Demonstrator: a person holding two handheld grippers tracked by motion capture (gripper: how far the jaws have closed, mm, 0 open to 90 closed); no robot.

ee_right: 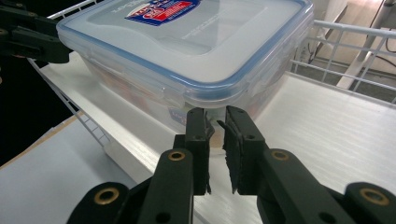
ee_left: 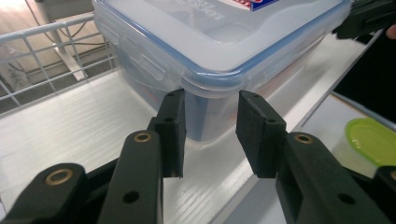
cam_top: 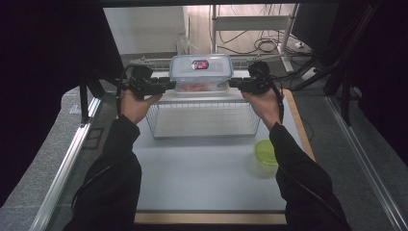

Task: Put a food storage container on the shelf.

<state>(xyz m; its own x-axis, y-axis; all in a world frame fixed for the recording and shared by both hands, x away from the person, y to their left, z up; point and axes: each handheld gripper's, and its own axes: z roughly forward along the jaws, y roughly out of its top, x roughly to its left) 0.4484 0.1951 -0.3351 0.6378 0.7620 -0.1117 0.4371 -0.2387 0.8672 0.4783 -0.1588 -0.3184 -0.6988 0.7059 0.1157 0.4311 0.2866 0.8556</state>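
Clear rectangular plastic food container with blue-rimmed snap lid (cam_top: 200,72), standing on white wire-basket shelf (cam_top: 204,115): left gripper (ee_left: 209,133) jaws apart, right gripper (ee_right: 215,149) jaws nearly together, neither clamping; unequal squeeze may tip it off.

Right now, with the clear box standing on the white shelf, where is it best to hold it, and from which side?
Probably by its two short ends, under the blue-edged lid rim, one hand-held gripper from each side. The box stands upright and is wide, so a single jaw pair could hardly span it.
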